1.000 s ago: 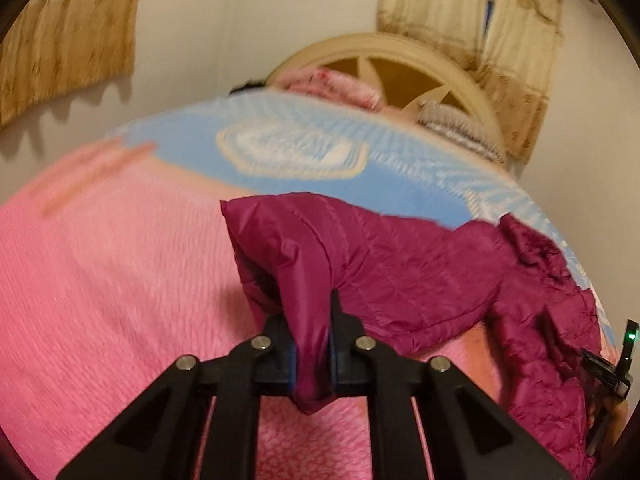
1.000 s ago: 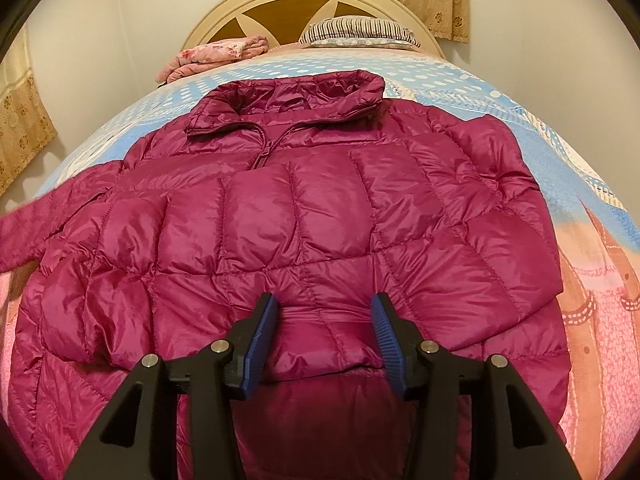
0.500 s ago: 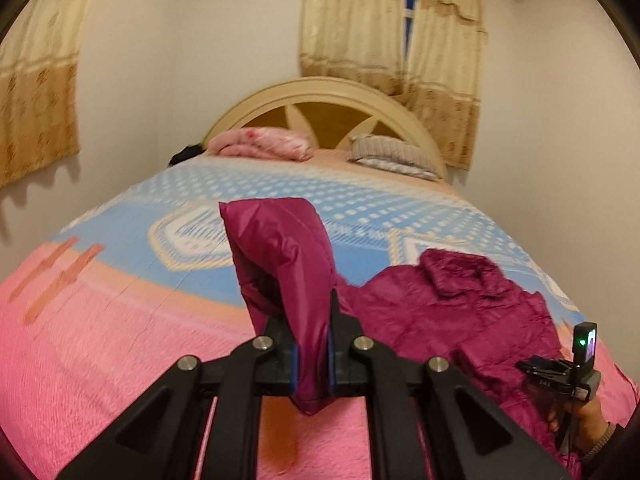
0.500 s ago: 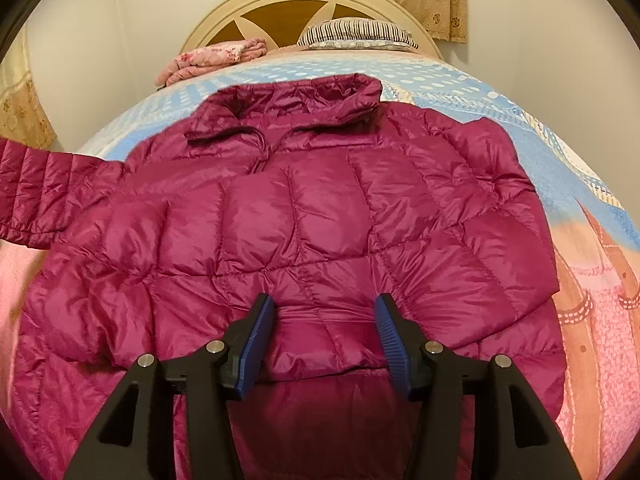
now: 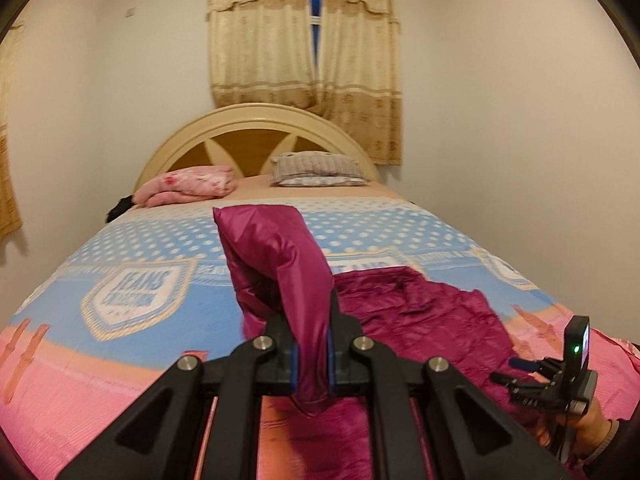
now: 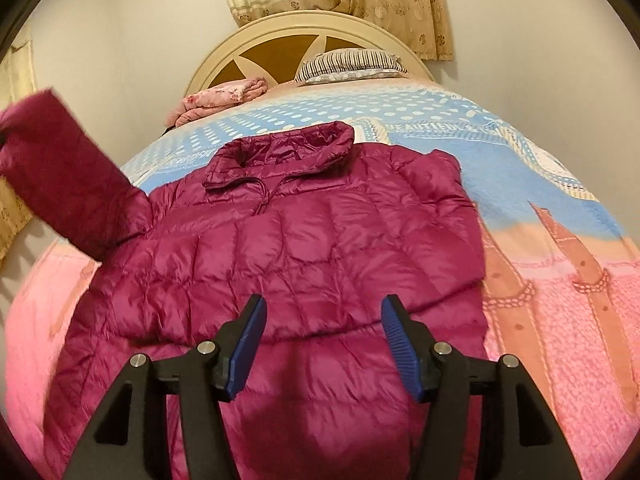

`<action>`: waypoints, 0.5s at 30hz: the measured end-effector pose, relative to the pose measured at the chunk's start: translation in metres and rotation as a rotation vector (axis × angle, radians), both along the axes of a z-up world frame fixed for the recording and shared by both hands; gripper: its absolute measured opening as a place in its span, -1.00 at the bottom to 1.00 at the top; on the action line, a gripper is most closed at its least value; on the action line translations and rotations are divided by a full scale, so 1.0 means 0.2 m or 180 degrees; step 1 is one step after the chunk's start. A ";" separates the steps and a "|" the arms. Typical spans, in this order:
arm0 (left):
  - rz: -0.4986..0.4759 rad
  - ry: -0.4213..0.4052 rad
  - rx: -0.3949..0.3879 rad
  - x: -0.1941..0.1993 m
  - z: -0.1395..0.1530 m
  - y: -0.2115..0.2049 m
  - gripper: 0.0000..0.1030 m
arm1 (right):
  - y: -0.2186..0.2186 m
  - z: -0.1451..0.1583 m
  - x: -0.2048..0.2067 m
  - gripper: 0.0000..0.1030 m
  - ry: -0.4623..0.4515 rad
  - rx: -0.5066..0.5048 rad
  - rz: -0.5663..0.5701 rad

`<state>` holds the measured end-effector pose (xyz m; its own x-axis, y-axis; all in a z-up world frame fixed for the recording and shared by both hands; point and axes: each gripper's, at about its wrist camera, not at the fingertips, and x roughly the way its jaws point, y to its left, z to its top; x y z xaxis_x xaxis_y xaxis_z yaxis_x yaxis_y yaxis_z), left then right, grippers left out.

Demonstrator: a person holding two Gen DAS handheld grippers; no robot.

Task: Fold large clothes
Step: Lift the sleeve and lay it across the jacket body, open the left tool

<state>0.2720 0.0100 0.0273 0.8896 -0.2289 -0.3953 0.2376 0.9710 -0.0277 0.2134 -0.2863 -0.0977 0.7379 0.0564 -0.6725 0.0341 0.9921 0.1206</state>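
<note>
**Sleeve lifted, hem free**

The left hand-held gripper (image 5: 311, 354) is clamped on the jacket sleeve (image 5: 276, 264), which rises ahead of it. The right hand-held gripper (image 6: 322, 344) has its jaws opening, empty, just above the purple jacket (image 6: 304, 240) on the bed (image 6: 560, 280). The slick fabric may slip out, or the unpinned body may drag sideways

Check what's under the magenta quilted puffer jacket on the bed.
The magenta quilted puffer jacket lies on the pink-and-blue patterned bedspread, visible all around it. The bedspread directly beneath is covered, so anything else there can't be seen.
</note>
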 end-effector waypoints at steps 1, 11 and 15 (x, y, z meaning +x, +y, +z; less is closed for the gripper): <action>-0.0048 0.0014 0.0017 0.02 -0.01 -0.05 -0.81 | 0.00 0.00 -0.01 0.18 -0.0015 -0.0016 0.0000; -0.0354 0.0253 0.0223 0.08 -0.15 -0.35 -0.81 | -0.06 -0.07 -0.05 0.18 -0.0055 0.0098 -0.0081; -0.0386 0.0297 0.0420 0.08 -0.21 -0.46 -0.81 | -0.08 -0.09 -0.05 0.18 -0.0046 0.0156 -0.0118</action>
